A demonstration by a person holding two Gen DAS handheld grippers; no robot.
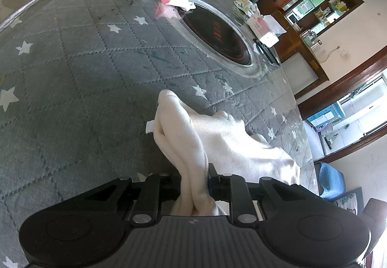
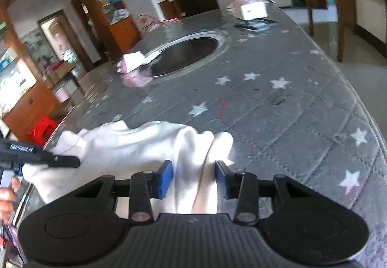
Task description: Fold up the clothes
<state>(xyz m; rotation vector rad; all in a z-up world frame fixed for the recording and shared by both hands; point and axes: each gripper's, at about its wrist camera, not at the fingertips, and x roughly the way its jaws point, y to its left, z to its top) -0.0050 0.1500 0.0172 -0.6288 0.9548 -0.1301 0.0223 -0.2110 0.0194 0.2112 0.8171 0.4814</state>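
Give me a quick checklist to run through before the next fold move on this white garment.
1. Left gripper clamped on the white garment: ok, cloth is pinched between its pads.
2. Right gripper clamped on the garment: not ok, blue pads stand apart around the cloth.
3. Folding space on the star-patterned table cover ahead: ok, bare.
4. Small white and pink cloth clear of the fold path: ok, far off by the round black cooktop.
5. Garment lying flat: not ok, bunched.
6. Garment clear of the table edge: cannot tell.
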